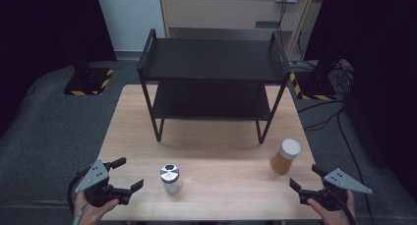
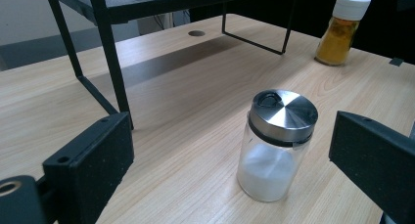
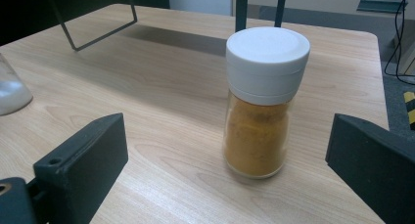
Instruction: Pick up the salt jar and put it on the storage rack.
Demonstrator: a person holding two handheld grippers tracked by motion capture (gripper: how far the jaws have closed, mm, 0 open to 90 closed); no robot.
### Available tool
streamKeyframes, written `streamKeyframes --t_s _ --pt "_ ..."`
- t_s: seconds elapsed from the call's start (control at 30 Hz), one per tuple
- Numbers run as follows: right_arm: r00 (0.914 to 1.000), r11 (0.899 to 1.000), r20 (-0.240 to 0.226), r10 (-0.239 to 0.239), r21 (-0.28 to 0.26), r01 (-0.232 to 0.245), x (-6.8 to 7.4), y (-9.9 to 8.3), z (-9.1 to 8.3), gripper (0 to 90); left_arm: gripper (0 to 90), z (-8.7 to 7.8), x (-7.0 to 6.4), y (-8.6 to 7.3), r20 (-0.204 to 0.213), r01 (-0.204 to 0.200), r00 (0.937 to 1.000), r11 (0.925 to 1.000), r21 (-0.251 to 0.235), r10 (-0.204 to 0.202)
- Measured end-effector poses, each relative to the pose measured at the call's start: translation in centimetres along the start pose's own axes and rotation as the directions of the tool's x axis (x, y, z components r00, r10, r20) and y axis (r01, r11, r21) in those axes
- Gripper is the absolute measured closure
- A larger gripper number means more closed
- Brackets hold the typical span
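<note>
Grippers are being held wide apart at the near edge of a wooden table. The left gripper is being aimed at a salt jar, the right gripper at an orange spice jar; neither is being touched.

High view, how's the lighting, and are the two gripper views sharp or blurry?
High view: dim, dark at the edges, the black rack shading the table. Left gripper view: the salt jar is sharp, soft glare on its metal lid; the near jaws look soft. Right gripper view: the spice jar is crisp, evenly lit, with a faint shadow.
</note>
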State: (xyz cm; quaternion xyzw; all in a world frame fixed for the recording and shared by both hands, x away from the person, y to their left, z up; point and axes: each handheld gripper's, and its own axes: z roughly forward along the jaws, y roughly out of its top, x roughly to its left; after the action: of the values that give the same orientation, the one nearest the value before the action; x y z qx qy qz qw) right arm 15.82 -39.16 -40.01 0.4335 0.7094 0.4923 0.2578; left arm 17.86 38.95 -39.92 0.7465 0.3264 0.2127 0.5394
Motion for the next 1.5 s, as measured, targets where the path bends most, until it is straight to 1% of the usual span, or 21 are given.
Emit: streamKeyframes --t_s 0.43,0.53,0.67,0.73,0.8,0.87,1.07,1.2,1.27,1.33,1.43,1.5 --pt "1.0000 1.000 0.003 0.002 0.007 -0.002 0.0 -0.1 0.2 2.3 1.6 0.1 0.0 0.0 0.004 -0.001 1.0000 1.0000 0.007 0.001" --pt "1.0000 1.000 0.003 -0.001 0.008 0.001 0.0 -0.1 0.2 2.3 1.6 0.1 -0.1 0.1 0.001 -0.012 0.9999 0.9999 0.011 0.012" --pt "1.0000 1.000 0.008 -0.002 0.005 0.002 0.1 -0.1 0.1 2.4 1.6 0.0 -0.1 0.0 0.003 -0.004 1.0000 1.0000 0.001 0.004" --pt "0.9999 1.000 0.011 -0.004 0.001 0.004 0.2 -0.1 0.1 2.4 1.6 0.0 -0.2 0.2 -0.004 -0.007 1.0000 1.0000 0.000 0.007" --pt "0.9999 1.000 0.012 -0.002 0.000 0.002 0.2 -0.1 0.1 2.5 1.6 0.0 -0.1 0.1 0.007 0.004 1.0000 0.9998 -0.020 -0.004" --pt "0.9999 1.000 0.014 0.001 0.000 -0.001 0.2 -0.1 0.0 2.5 1.6 -0.1 -0.3 0.4 0.001 0.003 1.0000 0.9999 -0.015 -0.003" --pt "0.9998 1.000 0.021 0.003 -0.007 -0.003 0.3 -0.2 0.0 2.5 1.6 -0.4 -0.3 1.8 0.029 0.006 0.9996 0.9988 -0.048 -0.004" --pt "0.9997 1.000 0.025 0.002 -0.008 -0.001 0.3 -0.2 0.0 2.5 1.5 -0.2 0.1 3.2 0.060 -0.020 0.9980 0.9998 -0.008 0.020" --pt "0.9997 1.000 0.026 0.001 -0.010 -0.001 0.3 -0.2 0.0 2.5 1.6 0.0 0.4 4.0 0.073 -0.040 0.9966 0.9991 0.018 0.038" --pt "0.9996 1.000 0.028 0.001 -0.012 -0.001 0.4 -0.2 -0.1 2.5 2.0 0.1 0.7 4.5 0.092 -0.052 0.9946 0.9982 0.029 0.049" --pt "0.9995 1.000 0.031 0.002 -0.013 -0.001 0.4 -0.2 -0.1 2.5 3.1 0.4 1.1 5.2 0.111 -0.073 0.9916 0.9960 0.052 0.067" --pt "0.9995 1.000 0.030 0.001 -0.014 -0.001 0.4 -0.2 -0.1 2.5 3.0 0.8 1.2 5.6 0.125 -0.096 0.9885 0.9928 0.072 0.086"
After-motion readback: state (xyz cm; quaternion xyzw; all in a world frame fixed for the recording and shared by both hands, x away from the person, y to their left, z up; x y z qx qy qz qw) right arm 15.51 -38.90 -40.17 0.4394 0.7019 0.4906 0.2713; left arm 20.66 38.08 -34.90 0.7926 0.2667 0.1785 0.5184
